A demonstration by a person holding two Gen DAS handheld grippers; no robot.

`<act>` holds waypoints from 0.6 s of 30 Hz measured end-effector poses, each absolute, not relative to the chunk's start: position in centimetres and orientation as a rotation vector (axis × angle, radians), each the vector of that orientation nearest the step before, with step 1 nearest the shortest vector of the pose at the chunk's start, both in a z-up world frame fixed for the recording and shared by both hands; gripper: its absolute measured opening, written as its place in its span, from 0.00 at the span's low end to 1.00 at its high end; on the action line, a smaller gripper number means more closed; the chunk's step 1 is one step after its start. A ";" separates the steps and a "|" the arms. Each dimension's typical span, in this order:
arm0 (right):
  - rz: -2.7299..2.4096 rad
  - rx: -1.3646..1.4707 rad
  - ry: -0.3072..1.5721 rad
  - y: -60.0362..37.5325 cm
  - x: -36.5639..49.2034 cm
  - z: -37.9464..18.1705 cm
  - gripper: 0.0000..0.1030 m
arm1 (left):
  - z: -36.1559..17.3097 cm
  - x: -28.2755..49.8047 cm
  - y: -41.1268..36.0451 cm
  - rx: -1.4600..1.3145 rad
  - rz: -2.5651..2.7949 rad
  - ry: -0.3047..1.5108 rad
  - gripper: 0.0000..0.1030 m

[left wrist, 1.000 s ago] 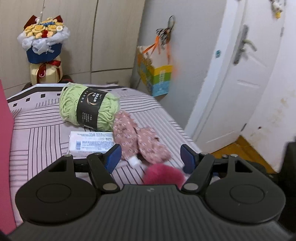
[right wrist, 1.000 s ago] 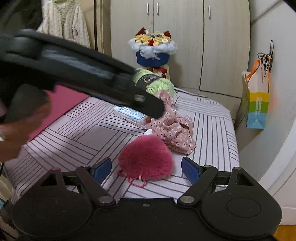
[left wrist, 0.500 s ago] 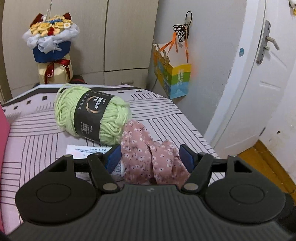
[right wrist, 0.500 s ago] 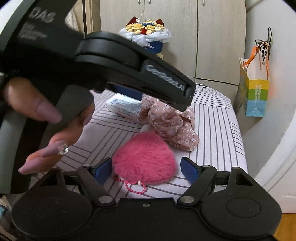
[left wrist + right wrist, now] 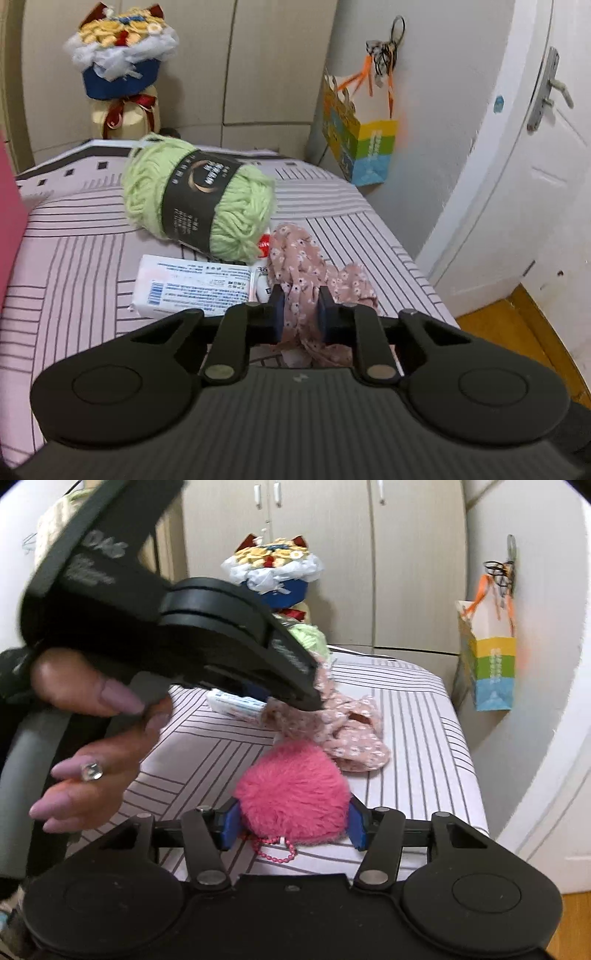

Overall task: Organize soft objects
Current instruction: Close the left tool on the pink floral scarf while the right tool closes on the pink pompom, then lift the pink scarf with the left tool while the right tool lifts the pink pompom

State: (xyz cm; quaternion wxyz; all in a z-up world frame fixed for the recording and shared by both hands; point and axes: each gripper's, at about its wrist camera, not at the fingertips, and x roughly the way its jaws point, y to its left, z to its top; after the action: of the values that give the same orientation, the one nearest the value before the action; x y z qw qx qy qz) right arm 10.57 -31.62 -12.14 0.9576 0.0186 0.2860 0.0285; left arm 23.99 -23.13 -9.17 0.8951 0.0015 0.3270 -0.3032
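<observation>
Floral pink cloth (image 5: 301,280), limp and light, bunches between the left gripper's (image 5: 301,314) clamped fingers while right gripper (image 5: 291,825) fingers are closing around the compressible fluffy magenta pompom (image 5: 293,794).

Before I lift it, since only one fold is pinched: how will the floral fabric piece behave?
Probably floppy: the floral fabric piece lies crumpled and folded. The left gripper pinches one bunch, so the rest should dangle. It looks thin, likely light.

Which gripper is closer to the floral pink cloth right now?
Left. The left gripper is shut on the floral pink cloth. The right gripper sits nearer the bed's edge, its jaws closing around the pink pompom that lies beside the cloth.
</observation>
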 end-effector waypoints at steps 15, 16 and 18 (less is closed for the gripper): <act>-0.006 0.066 0.531 -30.7 8.7 -11.6 0.58 | -6.7 18.4 -17.1 -0.099 -0.582 0.513 0.15; -0.002 0.068 0.528 -30.6 8.5 -11.5 0.58 | -6.6 18.2 -16.6 -0.101 -0.591 0.518 0.15; 0.003 0.066 0.522 -30.4 8.3 -11.2 0.58 | -6.5 17.5 -15.4 -0.113 -0.607 0.528 0.15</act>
State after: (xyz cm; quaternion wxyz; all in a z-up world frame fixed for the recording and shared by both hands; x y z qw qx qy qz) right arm 8.27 -30.37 -11.20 0.9655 0.0327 0.2582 0.0015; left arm 17.54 -15.45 -6.46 0.9187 -0.0551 0.2566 -0.2952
